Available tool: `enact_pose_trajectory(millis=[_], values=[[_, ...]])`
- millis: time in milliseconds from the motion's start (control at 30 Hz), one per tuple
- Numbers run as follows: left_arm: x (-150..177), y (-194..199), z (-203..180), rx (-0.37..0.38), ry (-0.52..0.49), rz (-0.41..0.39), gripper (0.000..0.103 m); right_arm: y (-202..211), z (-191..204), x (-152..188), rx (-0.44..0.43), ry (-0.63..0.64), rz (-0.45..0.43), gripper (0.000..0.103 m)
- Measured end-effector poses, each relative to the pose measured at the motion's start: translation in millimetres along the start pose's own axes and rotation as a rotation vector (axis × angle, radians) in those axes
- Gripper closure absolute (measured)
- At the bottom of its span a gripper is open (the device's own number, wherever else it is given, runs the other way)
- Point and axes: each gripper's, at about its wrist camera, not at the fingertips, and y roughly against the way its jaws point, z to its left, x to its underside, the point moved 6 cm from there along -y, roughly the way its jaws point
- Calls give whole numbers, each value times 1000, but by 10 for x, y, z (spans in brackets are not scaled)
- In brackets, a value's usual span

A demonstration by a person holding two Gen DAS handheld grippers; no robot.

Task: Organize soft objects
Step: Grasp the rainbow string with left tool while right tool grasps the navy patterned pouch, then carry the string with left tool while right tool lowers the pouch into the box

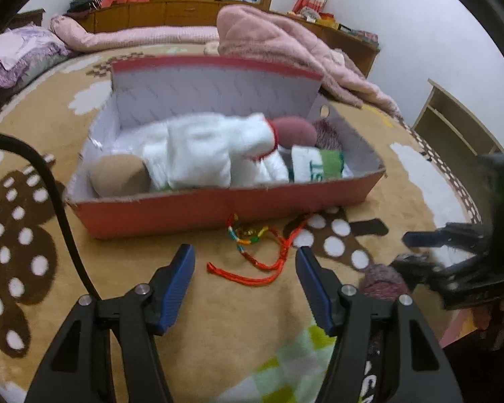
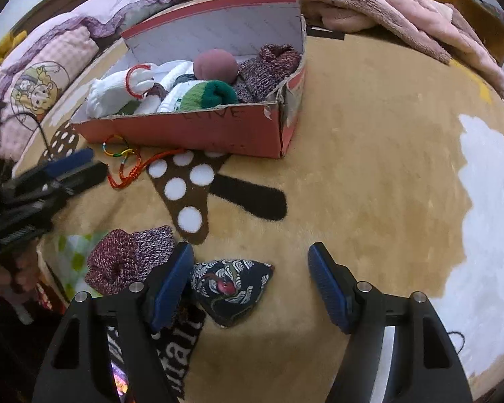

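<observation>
A red cardboard box point(image 1: 191, 210) stands on the tan bed cover and holds white socks point(image 1: 205, 151), a beige roll point(image 1: 119, 174), a maroon ball point(image 1: 294, 131) and a green-and-white sock point(image 1: 319, 164). The box also shows in the right wrist view point(image 2: 218, 127). My left gripper point(image 1: 245, 268) is open and empty, in front of the box, over red and coloured cords point(image 1: 258, 255). My right gripper point(image 2: 250, 268) is open and empty, above a dark patterned pouch point(image 2: 232, 288). A maroon knitted sock point(image 2: 127, 258) lies left of it.
A pink fleece blanket point(image 1: 285, 43) is heaped behind the box. Purple bedding point(image 2: 50, 67) lies at the far left. A printed black band point(image 2: 181, 342) and a green checked cloth point(image 1: 285, 369) lie near the front. A wooden shelf point(image 1: 453, 124) stands at the right.
</observation>
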Motion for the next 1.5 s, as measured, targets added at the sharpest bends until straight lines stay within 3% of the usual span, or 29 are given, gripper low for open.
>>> enact_pose_trajectory(millis=[200, 233, 300, 367, 400, 467, 767, 1067, 1500], values=[[71, -215, -39, -29, -41, 34, 37, 68, -67, 8, -49, -61, 21, 31], [75, -234, -64, -34, -64, 41, 41, 63, -75, 27, -61, -75, 31, 32], [78, -259, -112, -53, -119, 50, 58, 59, -94, 63, -94, -108, 52, 41], [75, -258, -144, -19, -122, 63, 80, 68, -111, 90, -127, -121, 58, 50], [72, -251, -158, 1, -112, 73, 84, 67, -109, 103, -140, -122, 59, 56], [73, -238, -186, 0, -123, 74, 90, 66, -87, 143, -163, -125, 65, 57], [85, -29, -298, -13, -154, 7, 97, 27, -210, 152, -227, -299, 94, 64], [-16, 393, -420, -3, -163, -82, 97, 403, -118, -7, -194, -253, -1, 65], [-352, 962, -289, -4, -75, -218, 97, 835, -54, -269, -205, -231, -134, 65]])
